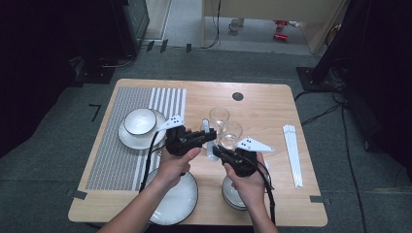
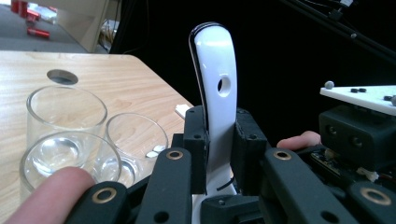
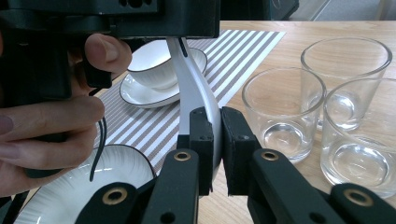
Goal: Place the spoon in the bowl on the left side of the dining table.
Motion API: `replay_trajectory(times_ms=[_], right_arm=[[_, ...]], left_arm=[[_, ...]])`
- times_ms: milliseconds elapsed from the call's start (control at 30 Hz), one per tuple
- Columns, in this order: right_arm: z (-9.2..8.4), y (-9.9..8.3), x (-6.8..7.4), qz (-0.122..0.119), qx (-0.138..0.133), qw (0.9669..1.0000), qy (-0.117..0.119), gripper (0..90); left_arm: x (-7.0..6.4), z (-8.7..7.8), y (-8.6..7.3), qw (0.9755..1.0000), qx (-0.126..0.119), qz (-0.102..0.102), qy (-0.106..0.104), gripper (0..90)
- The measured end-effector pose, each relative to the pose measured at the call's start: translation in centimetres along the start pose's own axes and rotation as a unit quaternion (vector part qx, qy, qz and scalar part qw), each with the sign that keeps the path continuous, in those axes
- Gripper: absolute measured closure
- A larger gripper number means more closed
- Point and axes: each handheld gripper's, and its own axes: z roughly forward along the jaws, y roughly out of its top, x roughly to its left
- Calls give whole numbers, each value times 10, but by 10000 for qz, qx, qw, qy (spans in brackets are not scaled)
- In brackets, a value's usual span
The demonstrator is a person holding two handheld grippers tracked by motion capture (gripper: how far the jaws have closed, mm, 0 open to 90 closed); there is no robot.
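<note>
A white ceramic spoon [image 2: 212, 93] with a dark rim is held above the middle of a wooden counter [image 1: 262, 104], gripped by two tools at once. In the left gripper view, the left tool [image 2: 219, 149] is seen clamped on the spoon's handle, whose holed end stands upright above the black jaws. In the right gripper view, the right tool [image 3: 215, 149] is seen closed on the curved lower part of the same spoon. In the high view, both tools are met nose to nose near three clear glasses [image 1: 219, 116], the left hand [image 1: 175, 162] and right hand [image 1: 250, 182] being raised from the near edge. A bowl on a saucer [image 1: 141, 124] is set on a striped mat [image 1: 116, 155] to the left. A white plate [image 1: 177, 199] lies below the left hand, and white chopsticks [image 1: 293, 155] are laid at the right.
</note>
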Motion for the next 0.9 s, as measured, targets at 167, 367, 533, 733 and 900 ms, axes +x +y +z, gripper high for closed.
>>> replay_trajectory(times_ms=[167,367,533,733,900], right_arm=[[0,2,-3,42,33,9997,254,817],[-3,3,-2,-3,-27,9995,327,738],[-7,4,-4,-27,-64,9995,304,686],[-14,6,-8,2,39,9999,144,482],[-21,6,-13,-72,17,9999,-80,414]], left_arm=[[-2,-2,0,9997,-21,227,4,840],[1,-5,2,9996,-72,273,90,870],[6,-9,4,9993,-74,301,195,870],[18,-17,8,9992,-173,132,327,870],[25,-26,12,9975,-182,203,645,870]])
